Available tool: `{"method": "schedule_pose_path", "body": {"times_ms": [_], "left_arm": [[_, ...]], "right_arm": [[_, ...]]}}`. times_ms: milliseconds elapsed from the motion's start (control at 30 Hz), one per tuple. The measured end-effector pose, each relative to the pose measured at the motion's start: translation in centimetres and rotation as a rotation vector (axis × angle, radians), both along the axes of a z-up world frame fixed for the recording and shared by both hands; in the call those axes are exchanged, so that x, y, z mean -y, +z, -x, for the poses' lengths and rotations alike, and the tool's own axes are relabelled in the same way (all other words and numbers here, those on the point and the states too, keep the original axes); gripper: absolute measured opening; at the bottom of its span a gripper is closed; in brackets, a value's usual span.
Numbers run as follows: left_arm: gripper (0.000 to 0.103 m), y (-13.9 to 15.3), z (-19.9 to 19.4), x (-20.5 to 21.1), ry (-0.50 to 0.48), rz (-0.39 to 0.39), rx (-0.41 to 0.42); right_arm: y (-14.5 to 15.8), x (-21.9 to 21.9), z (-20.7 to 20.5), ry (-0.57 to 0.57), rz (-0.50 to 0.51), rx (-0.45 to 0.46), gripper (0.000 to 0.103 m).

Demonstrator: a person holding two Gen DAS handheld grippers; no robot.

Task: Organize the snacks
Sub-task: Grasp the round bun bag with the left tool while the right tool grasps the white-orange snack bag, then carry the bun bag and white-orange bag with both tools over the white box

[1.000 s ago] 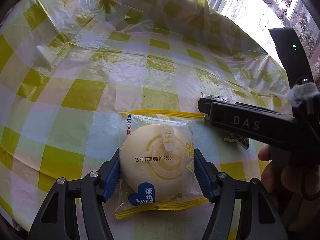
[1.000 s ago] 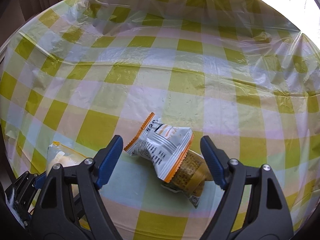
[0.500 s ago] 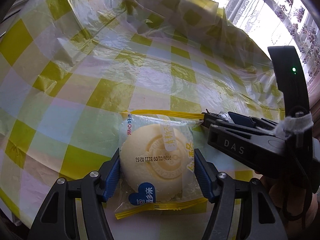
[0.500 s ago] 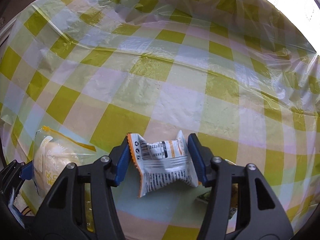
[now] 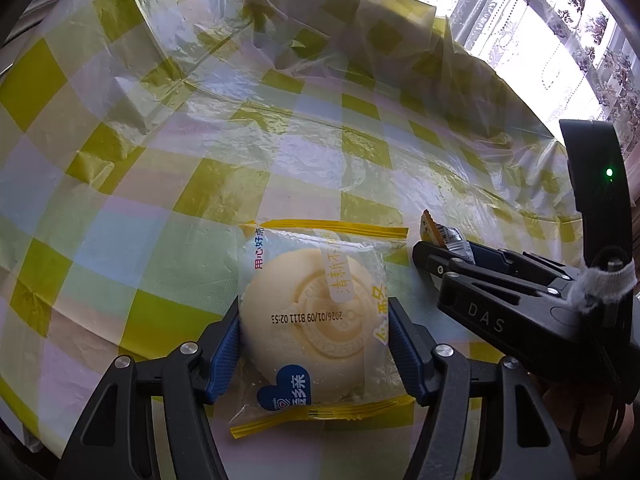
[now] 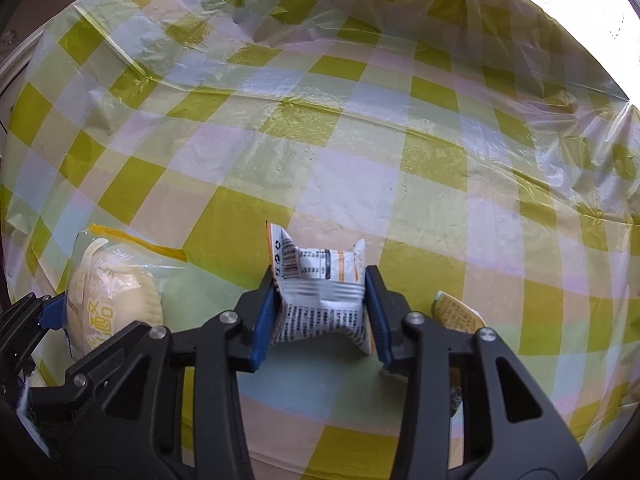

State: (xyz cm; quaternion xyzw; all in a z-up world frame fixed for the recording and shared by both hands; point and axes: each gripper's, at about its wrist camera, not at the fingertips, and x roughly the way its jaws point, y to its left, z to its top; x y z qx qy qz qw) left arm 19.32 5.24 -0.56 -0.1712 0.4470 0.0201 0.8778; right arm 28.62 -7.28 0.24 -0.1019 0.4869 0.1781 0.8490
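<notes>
The worktop (image 6: pixel 224 236) is covered in thin, crinkled, glossy checked plastic sheeting, the cake wrapper (image 5: pixel 316 312) is clear shiny film, and the snack packet (image 6: pixel 320 296) appears foil-like.

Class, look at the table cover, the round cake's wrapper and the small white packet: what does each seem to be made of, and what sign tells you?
Table cover: thin glossy plastic film, probably; it crinkles and shines. Round cake's wrapper: clear plastic film with yellow sealed ends; the cake shows through. Small white packet: opaque printed film, perhaps foil-lined; it buckles between the closing pads of the right gripper.
</notes>
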Motion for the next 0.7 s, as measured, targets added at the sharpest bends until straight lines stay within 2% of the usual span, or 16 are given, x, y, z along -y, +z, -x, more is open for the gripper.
{"method": "schedule_pose_path", "body": {"times_ms": [233,700], "left_arm": [[0.065,0.6,0.1,0.3,-0.001,-0.027,0.020],[0.064,2.8,0.7,2.7,-0.042,-0.073,0.068]], "right_arm": [[1.9,0.7,1.1,-0.018,-0.050,0.046,0.042],[4.1,5.4,4.7,-0.099,-0.101,0.052,0.042]]}}
